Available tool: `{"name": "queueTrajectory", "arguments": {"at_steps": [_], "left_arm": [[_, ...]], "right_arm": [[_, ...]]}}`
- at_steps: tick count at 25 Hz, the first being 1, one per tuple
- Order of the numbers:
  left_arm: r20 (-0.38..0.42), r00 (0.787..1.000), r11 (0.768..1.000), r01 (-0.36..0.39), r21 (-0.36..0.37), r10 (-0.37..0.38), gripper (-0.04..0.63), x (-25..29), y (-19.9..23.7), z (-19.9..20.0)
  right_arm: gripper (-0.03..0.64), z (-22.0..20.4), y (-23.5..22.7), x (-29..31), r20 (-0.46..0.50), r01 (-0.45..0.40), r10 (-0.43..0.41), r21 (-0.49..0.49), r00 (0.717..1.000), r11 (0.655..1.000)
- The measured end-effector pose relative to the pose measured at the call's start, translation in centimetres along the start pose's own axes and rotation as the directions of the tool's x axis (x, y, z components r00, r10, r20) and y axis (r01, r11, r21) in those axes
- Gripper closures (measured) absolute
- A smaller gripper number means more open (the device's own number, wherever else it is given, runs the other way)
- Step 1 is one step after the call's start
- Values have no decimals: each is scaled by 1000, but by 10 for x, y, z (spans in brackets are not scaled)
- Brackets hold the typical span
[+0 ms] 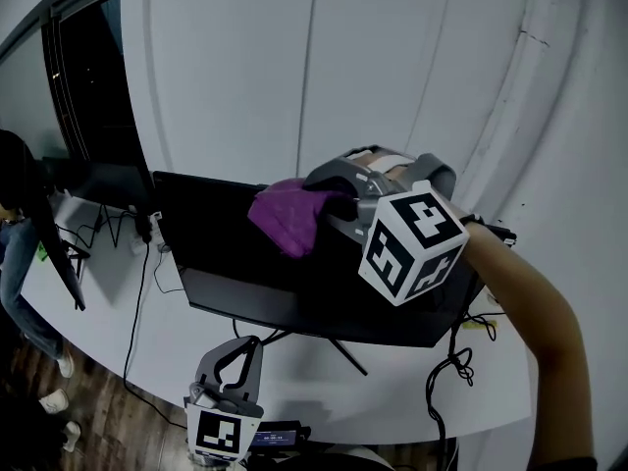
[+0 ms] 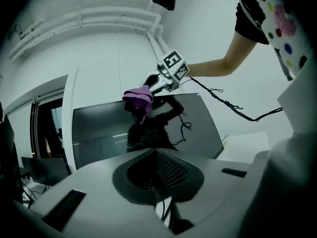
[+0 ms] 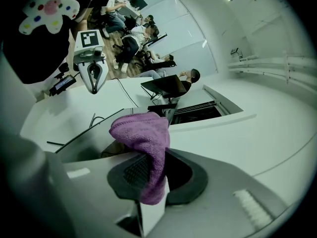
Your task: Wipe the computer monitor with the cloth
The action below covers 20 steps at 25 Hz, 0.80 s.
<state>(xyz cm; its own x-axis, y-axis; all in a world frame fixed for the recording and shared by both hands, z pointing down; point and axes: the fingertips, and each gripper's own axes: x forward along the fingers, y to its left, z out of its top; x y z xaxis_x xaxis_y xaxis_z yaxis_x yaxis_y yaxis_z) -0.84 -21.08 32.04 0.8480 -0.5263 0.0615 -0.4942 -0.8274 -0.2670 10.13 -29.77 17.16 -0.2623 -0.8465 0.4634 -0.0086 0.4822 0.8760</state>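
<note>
1. Purple cloth (image 3: 143, 138) is clamped between the fingers of my right gripper (image 3: 151, 170); a bunched fold stands up above the pads and a short tail hangs below them
2. From the head view, my right gripper (image 1: 332, 204) reaches out over the monitor (image 1: 226, 234) and holds the cloth (image 1: 287, 216) against the upper part of the dark screen, near the middle of its top edge
3. My left gripper view shows the same from below: the cloth (image 2: 139, 97) droops over the monitor's (image 2: 99, 128) top edge, with the right gripper (image 2: 157, 82) just behind it
4. My left gripper (image 2: 156, 170) has its fingers together, with nothing between them
5. That left gripper (image 1: 235, 356) sits low by the front edge of the white desk (image 1: 167, 332), before the monitor's stand and well apart from the cloth
6. The monitor stands toward the desk's back edge, close to the white wall (image 1: 294, 67)
7. Black cables (image 1: 446, 371) trail over the desk's right end
8. A second dark screen (image 1: 108, 184) stands near the desk's left back corner
</note>
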Motion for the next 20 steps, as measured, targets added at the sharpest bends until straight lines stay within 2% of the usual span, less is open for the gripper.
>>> {"name": "queueTrajectory", "arguments": {"at_steps": [10, 20], "left_arm": [[30, 995, 995, 95, 11, -95, 591, 38, -52, 18], [55, 980, 982, 188, 23, -189, 591, 68, -108, 36]], "right_arm": [[549, -59, 32, -71, -71, 41, -40, 22, 997, 999], [549, -114, 64, -142, -153, 69, -60, 59, 986, 996]]}}
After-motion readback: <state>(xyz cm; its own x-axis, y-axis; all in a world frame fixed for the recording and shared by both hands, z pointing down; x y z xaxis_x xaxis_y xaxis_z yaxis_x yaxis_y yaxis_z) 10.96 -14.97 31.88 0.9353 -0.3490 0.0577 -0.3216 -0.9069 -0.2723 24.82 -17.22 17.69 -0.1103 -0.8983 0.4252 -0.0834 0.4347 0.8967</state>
